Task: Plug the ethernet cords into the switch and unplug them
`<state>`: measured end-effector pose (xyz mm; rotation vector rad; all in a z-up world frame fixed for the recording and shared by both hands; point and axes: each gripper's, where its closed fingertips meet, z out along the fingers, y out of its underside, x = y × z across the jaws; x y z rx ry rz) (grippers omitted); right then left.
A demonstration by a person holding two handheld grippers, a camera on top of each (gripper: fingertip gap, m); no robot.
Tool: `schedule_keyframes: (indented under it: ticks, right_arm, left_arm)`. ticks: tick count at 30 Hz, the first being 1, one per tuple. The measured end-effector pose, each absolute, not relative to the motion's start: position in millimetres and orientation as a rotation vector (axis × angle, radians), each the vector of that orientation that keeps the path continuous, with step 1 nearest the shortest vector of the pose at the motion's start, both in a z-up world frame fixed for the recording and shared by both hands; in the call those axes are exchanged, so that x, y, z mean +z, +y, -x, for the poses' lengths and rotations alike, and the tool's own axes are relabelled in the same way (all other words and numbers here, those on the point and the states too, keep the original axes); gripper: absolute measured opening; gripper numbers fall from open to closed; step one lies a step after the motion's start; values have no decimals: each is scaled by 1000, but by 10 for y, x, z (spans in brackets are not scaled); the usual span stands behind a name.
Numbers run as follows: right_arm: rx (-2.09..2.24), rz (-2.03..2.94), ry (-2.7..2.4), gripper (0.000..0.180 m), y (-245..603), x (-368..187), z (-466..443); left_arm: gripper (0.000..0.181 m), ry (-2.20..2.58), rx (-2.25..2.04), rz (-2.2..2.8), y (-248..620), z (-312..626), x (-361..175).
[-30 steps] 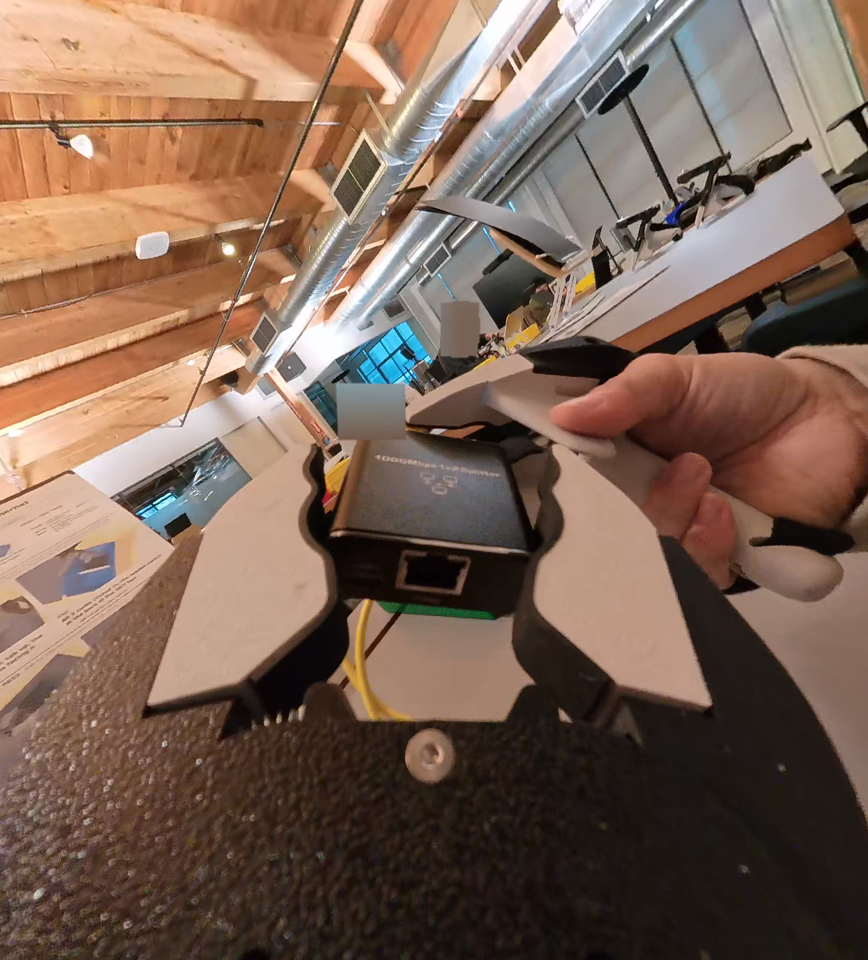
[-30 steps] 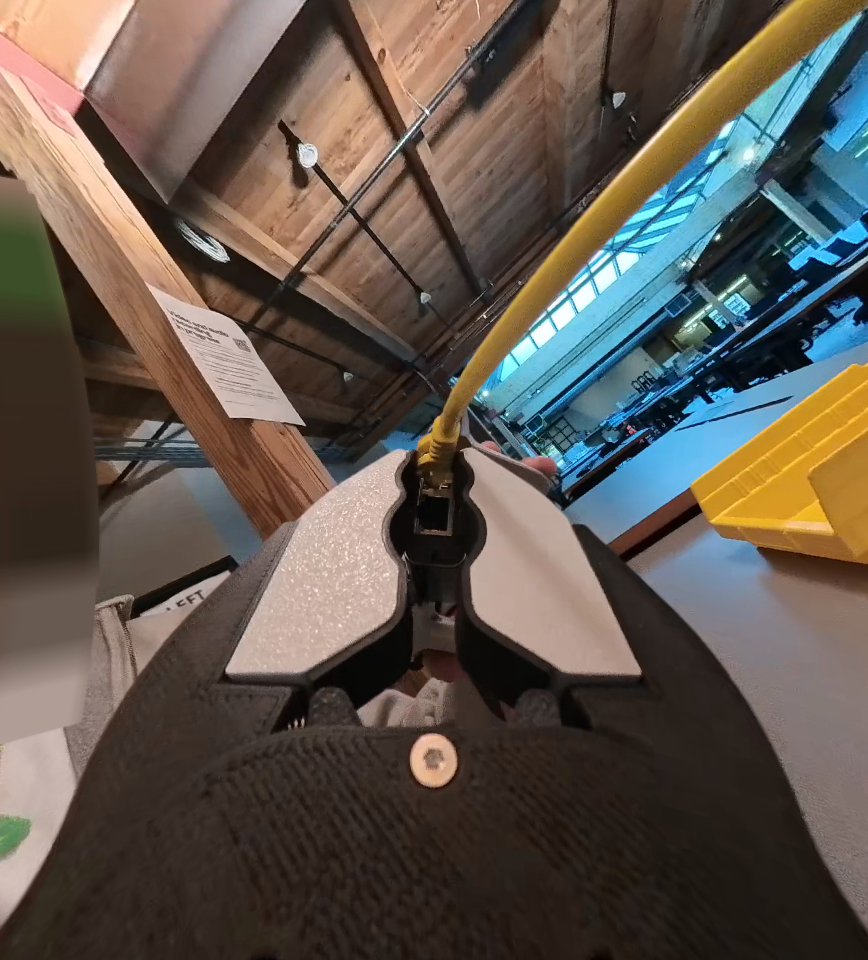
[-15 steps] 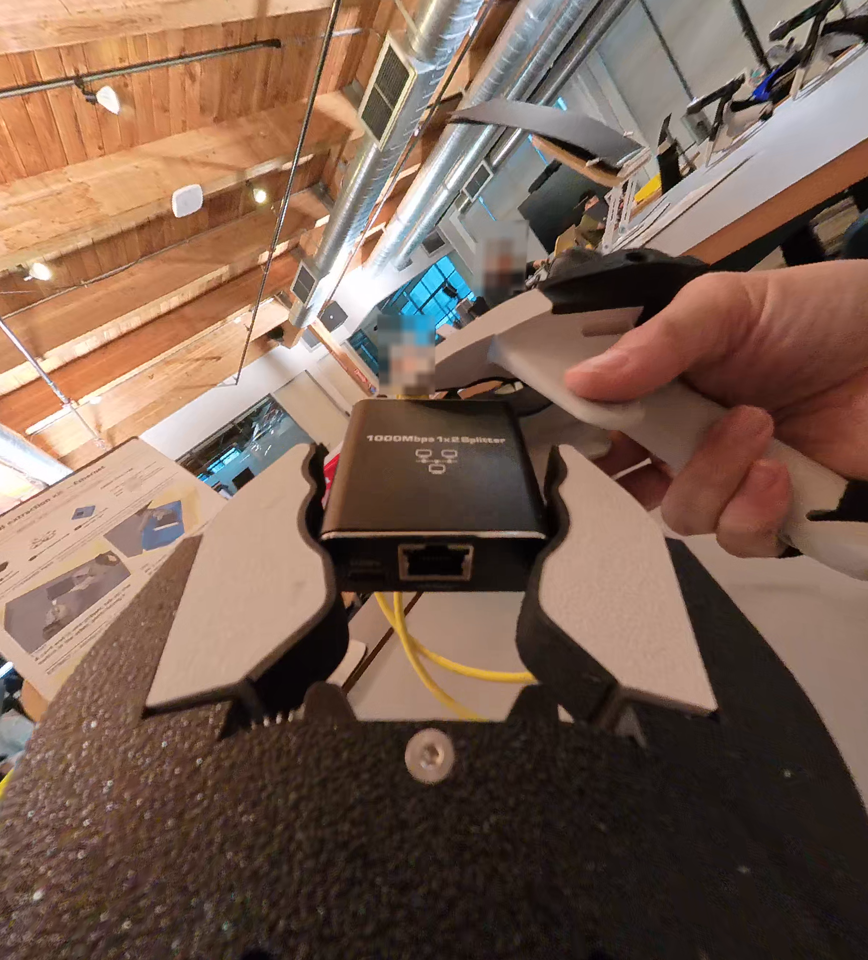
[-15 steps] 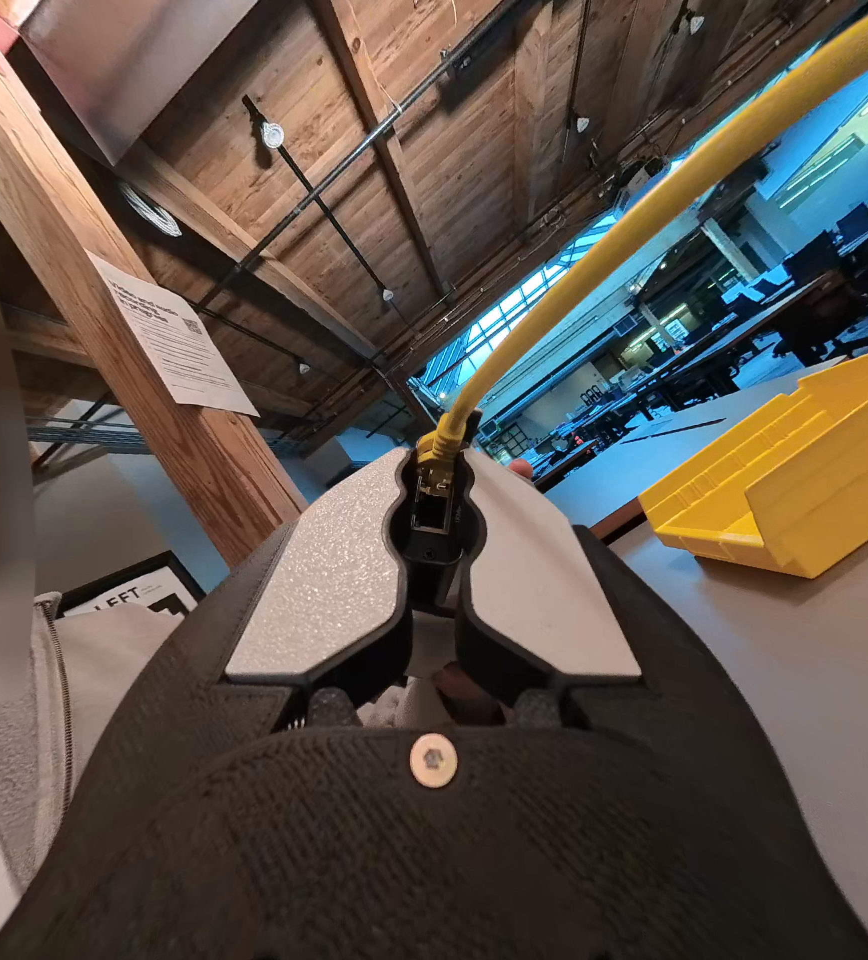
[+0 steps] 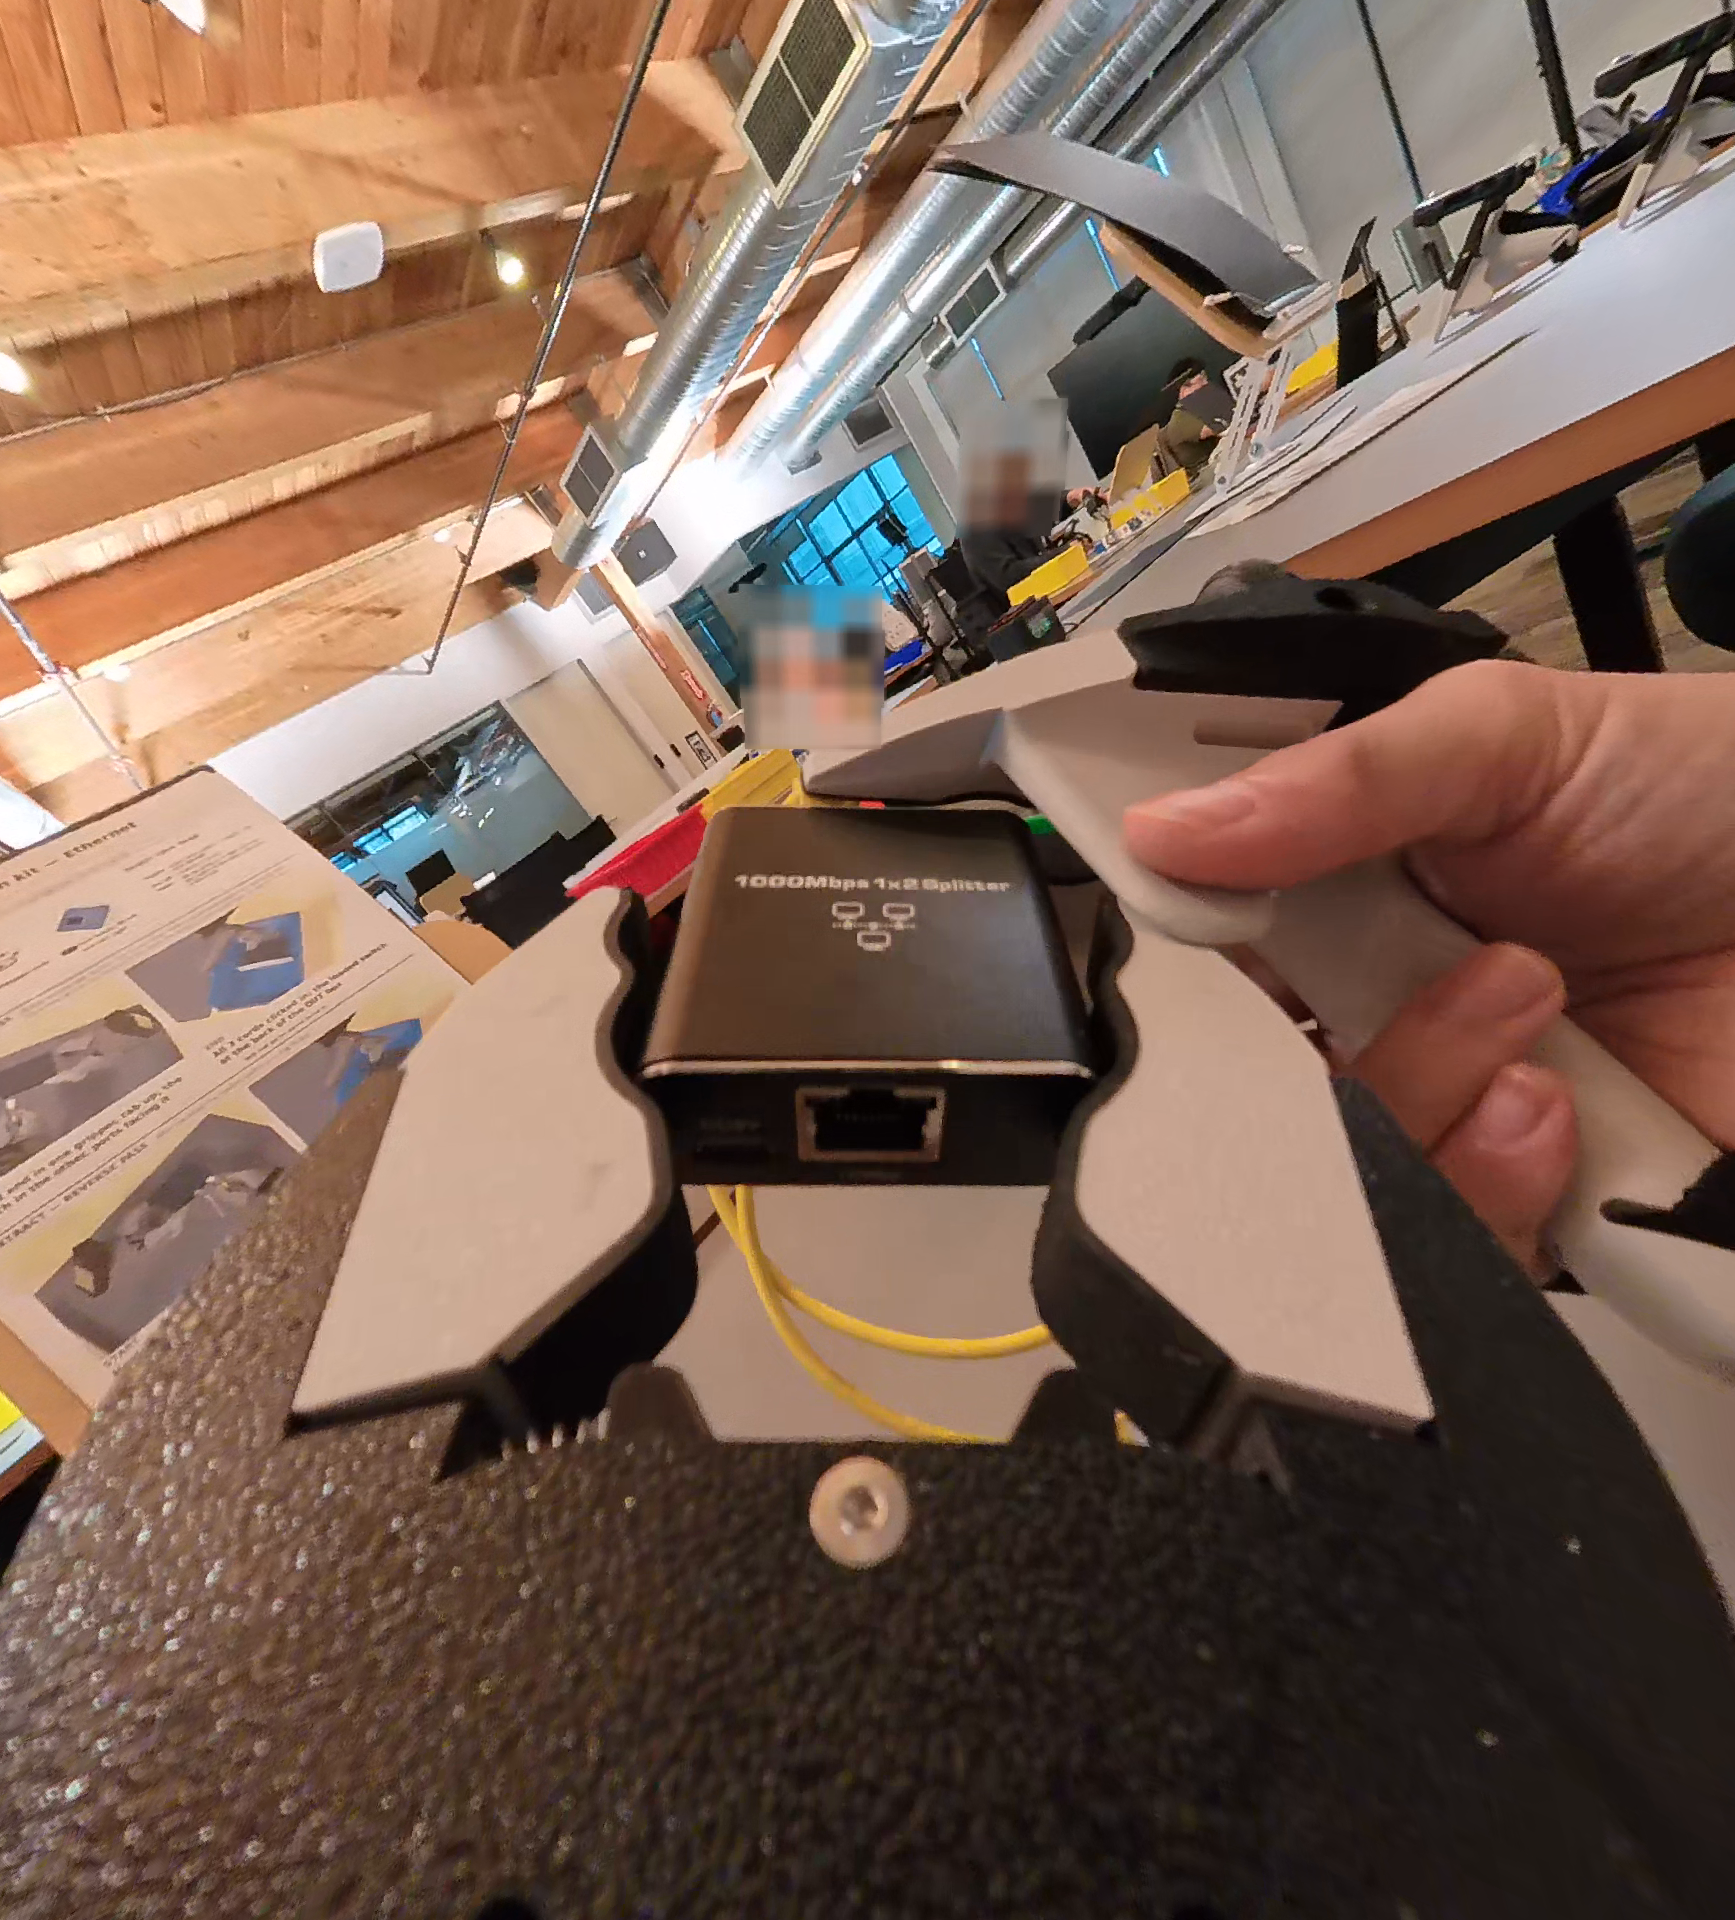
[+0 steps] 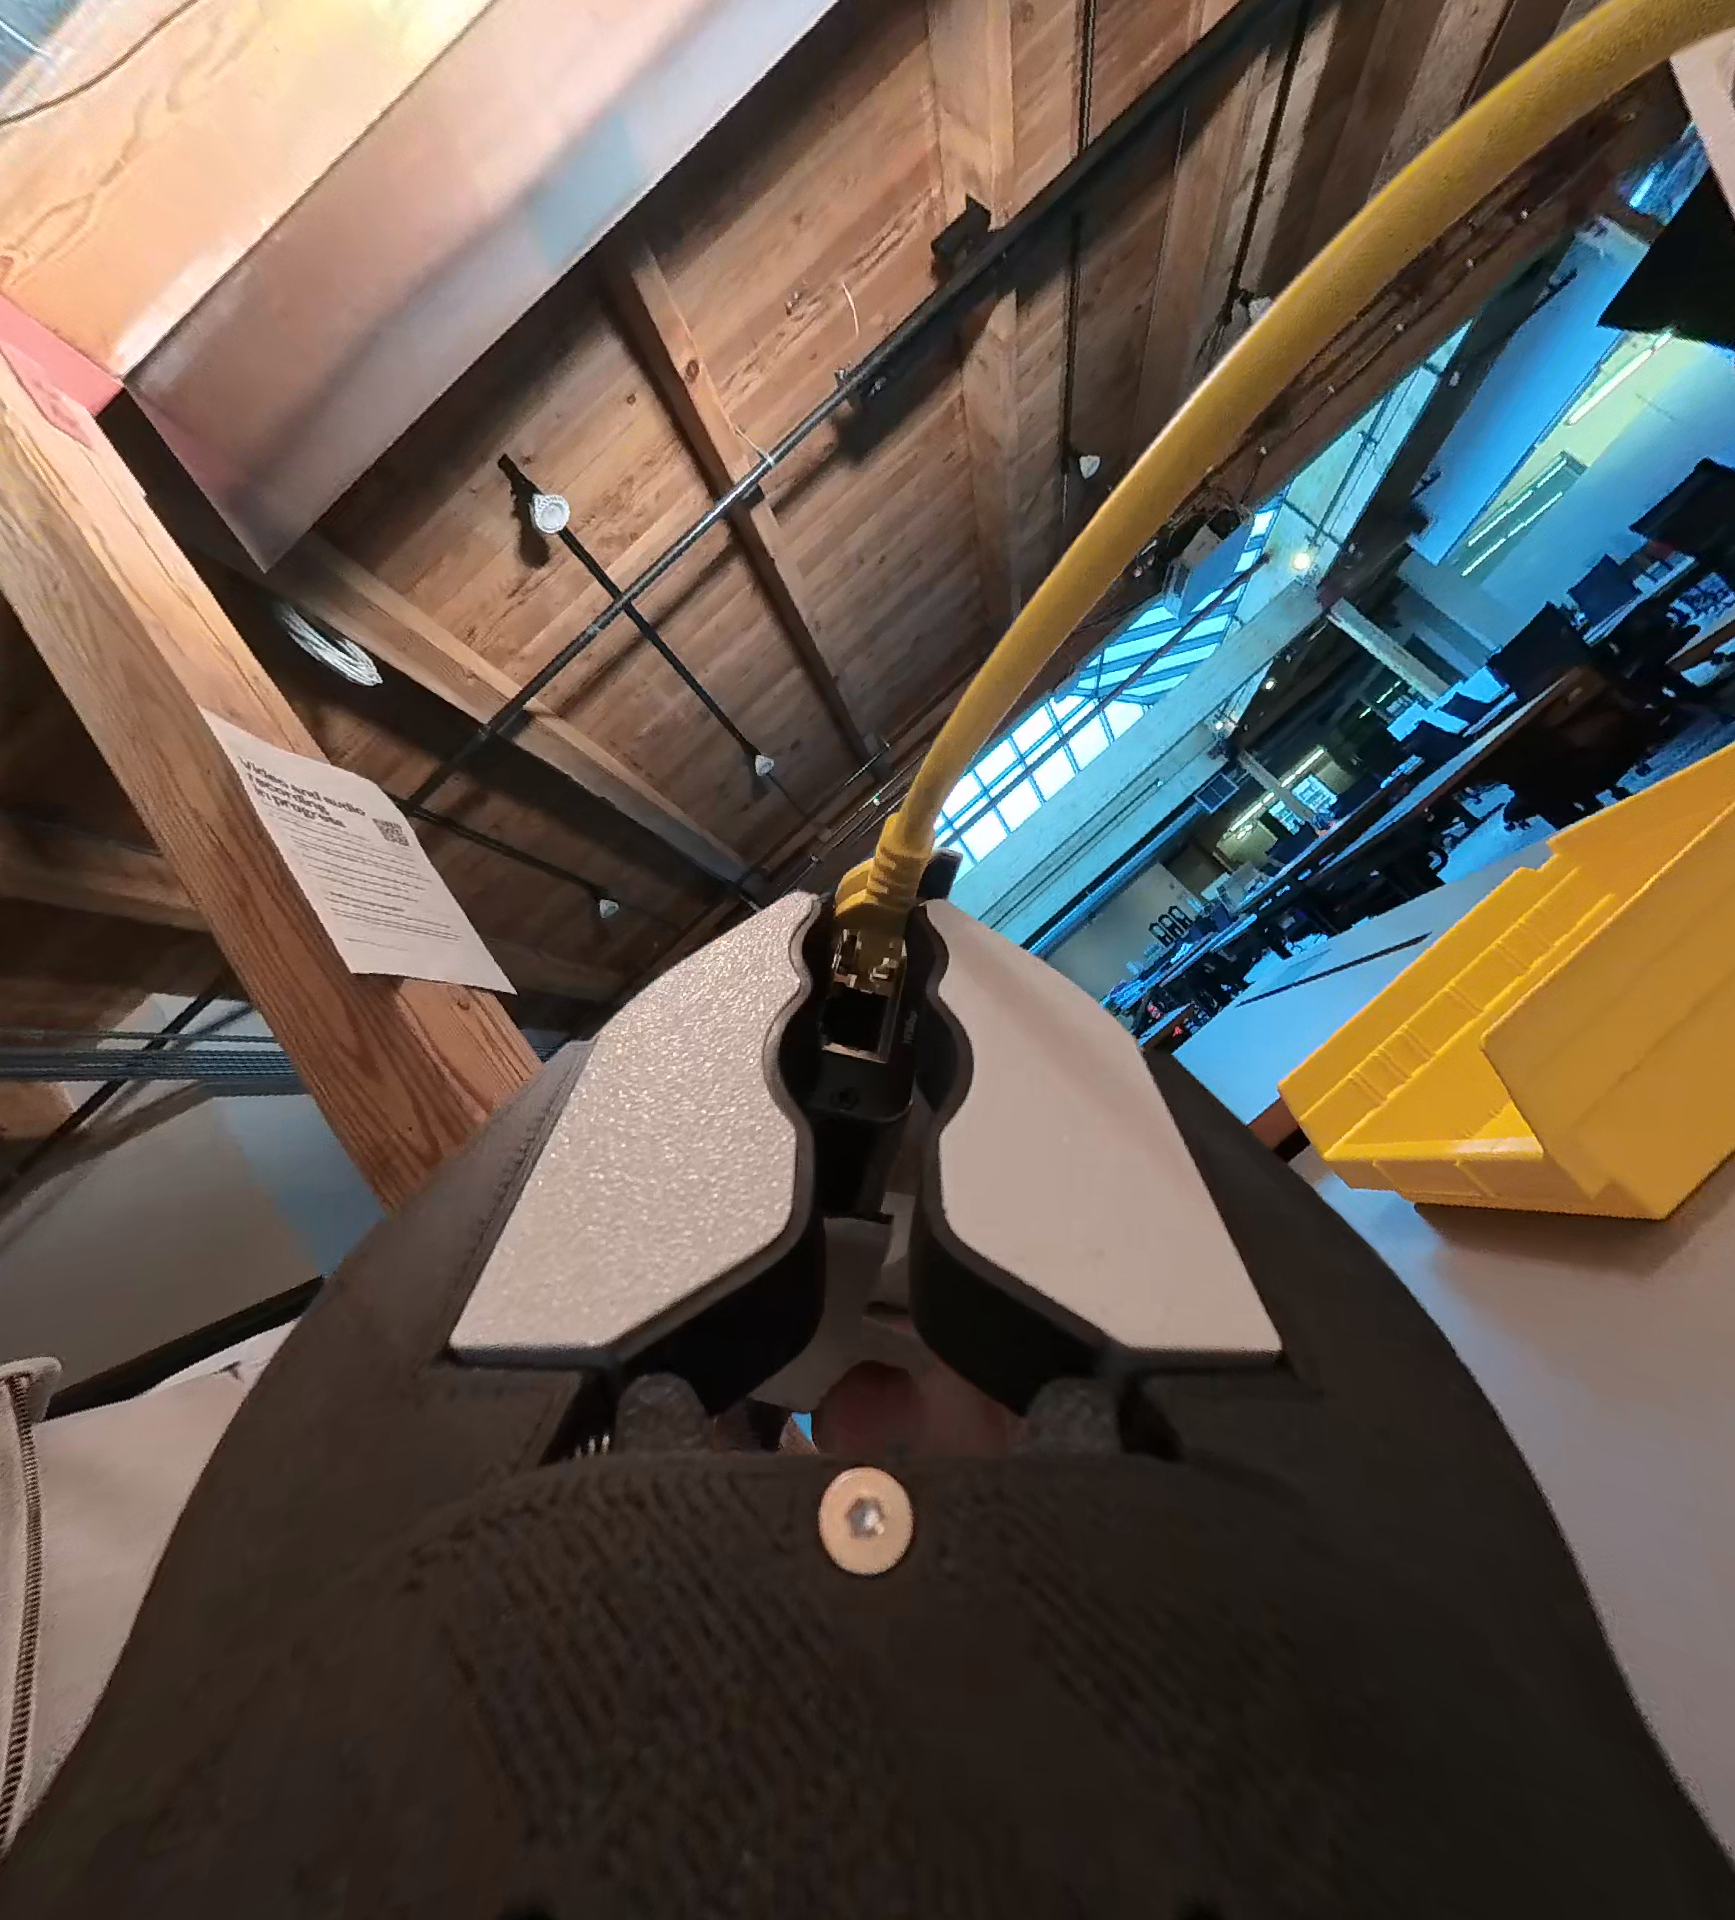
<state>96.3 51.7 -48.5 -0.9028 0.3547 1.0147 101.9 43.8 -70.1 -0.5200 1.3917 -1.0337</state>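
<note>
My left gripper point(image 5: 868, 935) is shut on a black switch point(image 5: 868, 977), gripping its sides and holding it above the table. An empty port point(image 5: 871, 1122) faces the left camera. A yellow ethernet cable point(image 5: 894, 1340) loops under the switch. Beyond the switch, a hand point(image 5: 1569, 883) holds my right gripper point(image 5: 946, 758) at the switch's far end. In the right wrist view my right gripper point(image 6: 871, 914) is shut on the yellow plug point(image 6: 878, 904), which sits at the upper port of the switch point(image 6: 858, 1101). The port below it is empty. How deep the plug sits is hidden.
A yellow bin point(image 6: 1569, 1039) lies on the grey table point(image 6: 1621, 1507) to the right. A printed instruction sheet point(image 5: 63, 1039) stands at the left. A wooden post point(image 6: 167, 779) rises behind, and a red bin point(image 5: 634, 862) shows past the left fingers. Only a small space, under 4 cm, lies between the two pairs of fingers.
Both grippers have tilted and shifted together, so the background has swung. The left still holds the switch and the right still holds the plug at the far end.
</note>
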Motion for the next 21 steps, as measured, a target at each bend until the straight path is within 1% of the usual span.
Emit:
schedule_keyframes:
  ticks: [4,14,21]
  right_arm:
    - [1039,909,332,15,486,-466,-981]
    - [932,1016,301,15,478,-472,-997]
    - [928,1026,302,16,491,-466,-961]
  left_arm:
    - [79,1402,-965,546,443,-1049,-718]
    - [78,1480,-1169,586,412,-1056,-730]
    - [78,1479,-1132,537,434,-1033,-678]
